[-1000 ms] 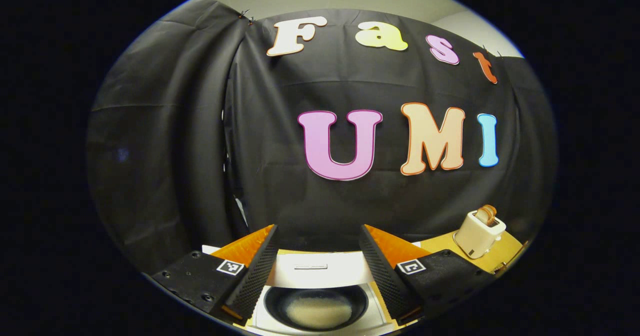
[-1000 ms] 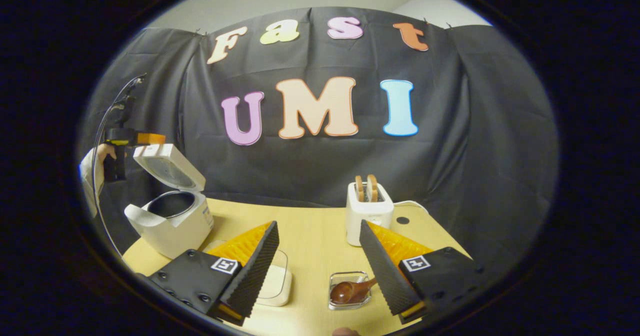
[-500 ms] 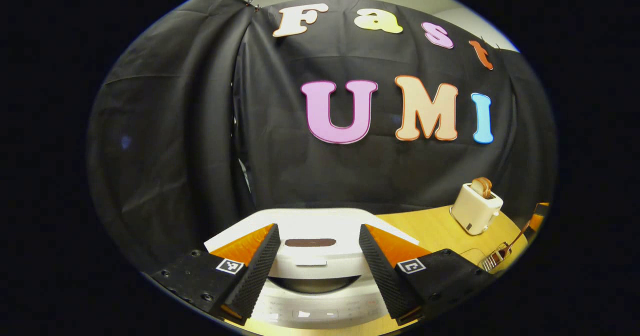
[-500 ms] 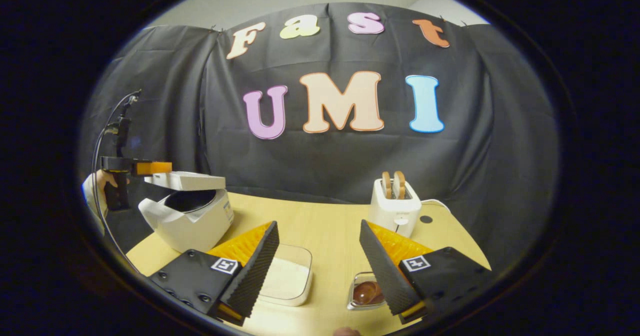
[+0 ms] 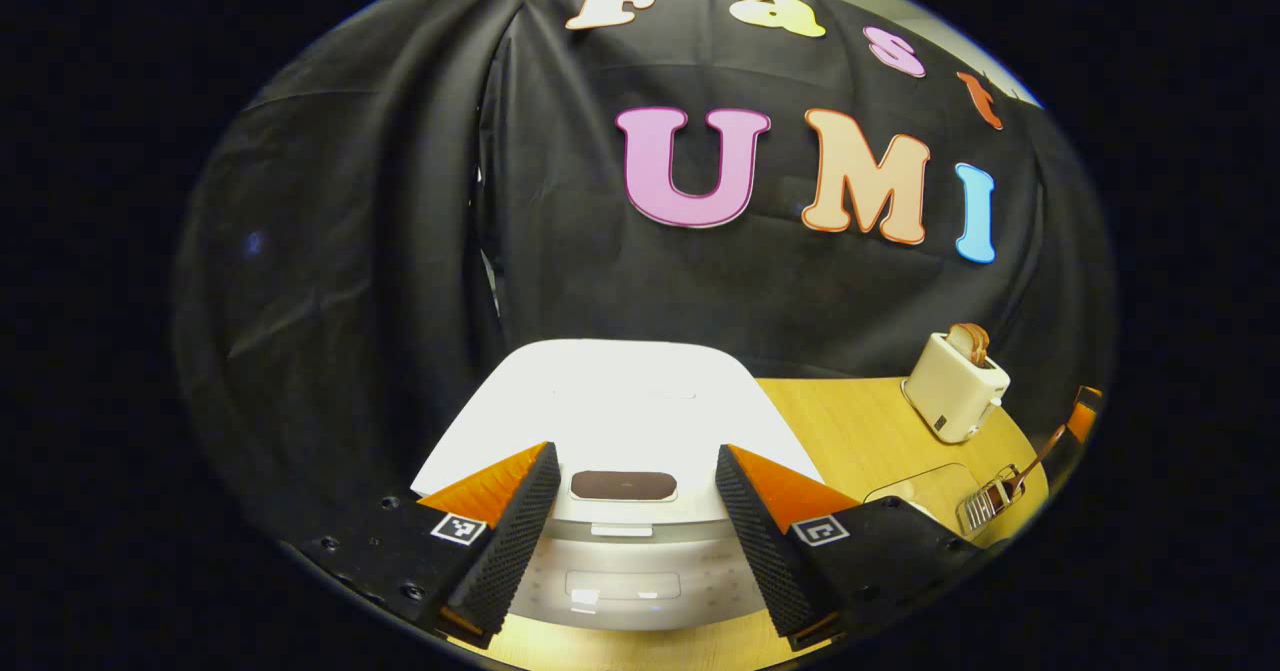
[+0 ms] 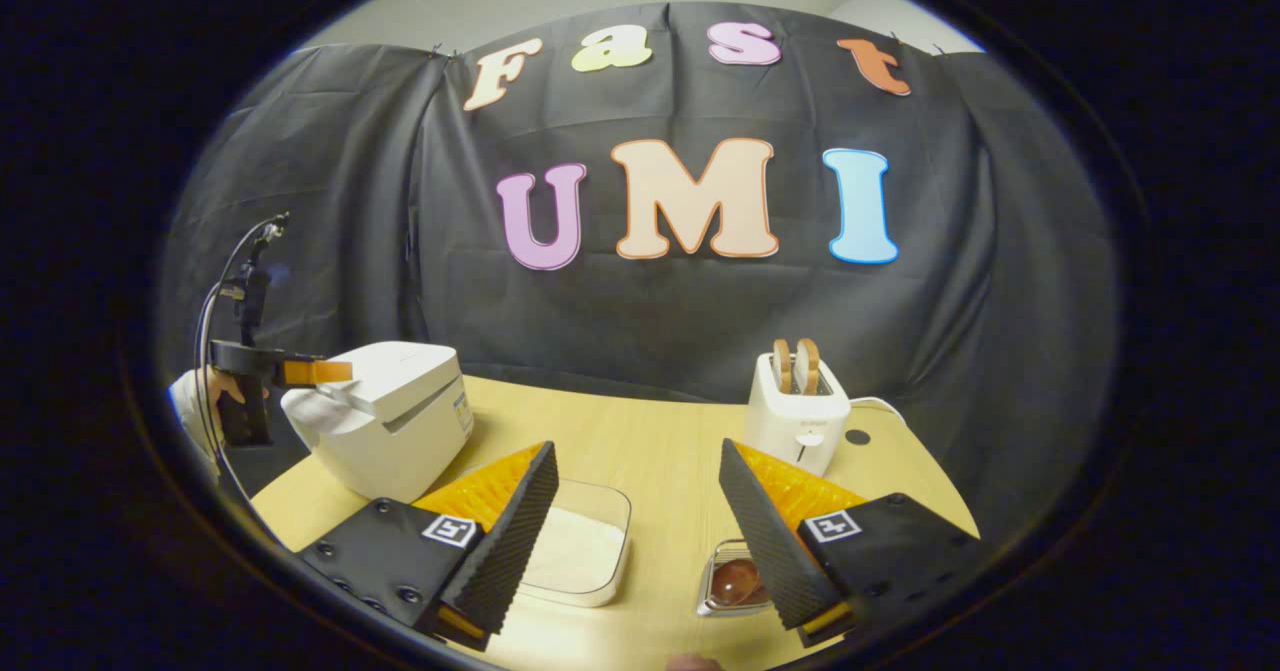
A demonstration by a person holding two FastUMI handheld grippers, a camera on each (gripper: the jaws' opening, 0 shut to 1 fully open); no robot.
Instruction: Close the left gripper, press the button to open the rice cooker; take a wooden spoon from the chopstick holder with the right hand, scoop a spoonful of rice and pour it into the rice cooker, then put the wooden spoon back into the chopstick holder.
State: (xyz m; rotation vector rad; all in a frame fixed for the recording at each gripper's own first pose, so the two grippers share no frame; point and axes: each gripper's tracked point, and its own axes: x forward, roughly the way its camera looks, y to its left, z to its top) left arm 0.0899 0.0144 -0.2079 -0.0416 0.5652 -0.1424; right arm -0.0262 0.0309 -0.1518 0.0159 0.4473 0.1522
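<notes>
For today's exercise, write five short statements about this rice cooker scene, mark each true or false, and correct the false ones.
1. The rice cooker lid is down. True.
2. The left gripper is shut. False: its fingers stand apart, open.
3. The wooden spoon is held by the right gripper. False: it rests in the chopstick holder.
4. Two slices of bread stand in the toaster. True.
5. The clear container holds white rice. True.

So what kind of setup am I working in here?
Probably a staged kitchen counter in a demo booth: a rice cooker, a toaster with bread in it and a clear container of rice stand on a wooden table before a black cloth backdrop.
</notes>
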